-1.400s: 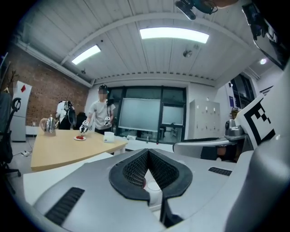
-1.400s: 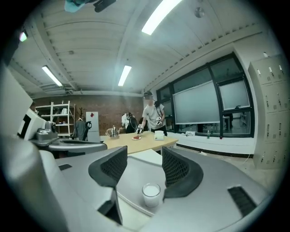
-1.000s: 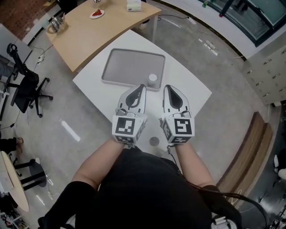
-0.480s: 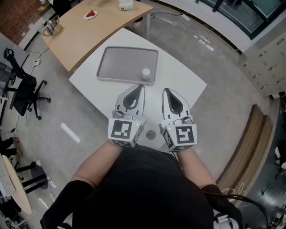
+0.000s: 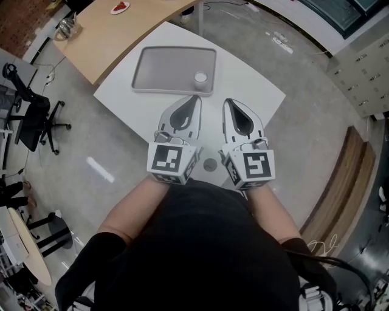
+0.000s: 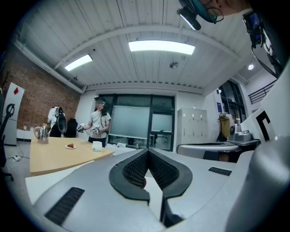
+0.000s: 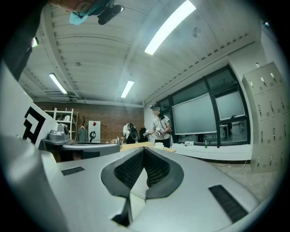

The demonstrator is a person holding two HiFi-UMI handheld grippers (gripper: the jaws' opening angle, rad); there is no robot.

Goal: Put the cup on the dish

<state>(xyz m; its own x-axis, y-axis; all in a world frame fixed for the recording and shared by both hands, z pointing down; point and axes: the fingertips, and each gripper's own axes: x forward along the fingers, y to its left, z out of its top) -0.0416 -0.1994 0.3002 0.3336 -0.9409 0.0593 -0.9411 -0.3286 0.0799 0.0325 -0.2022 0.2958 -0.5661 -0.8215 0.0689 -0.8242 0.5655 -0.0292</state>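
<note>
White cup (image 5: 200, 77) on grey tray (image 5: 161, 67), beyond closed right gripper (image 5: 228, 102), slightly left

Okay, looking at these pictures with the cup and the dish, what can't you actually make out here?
- Contents of the cup: head view, too small.
- Cup and dish: in neither gripper view; both look level, over them.
- Near edge of the table: head view, hidden by the left gripper and right gripper.
- Red item on the wooden table: head view, tiny, at the top edge.
</note>
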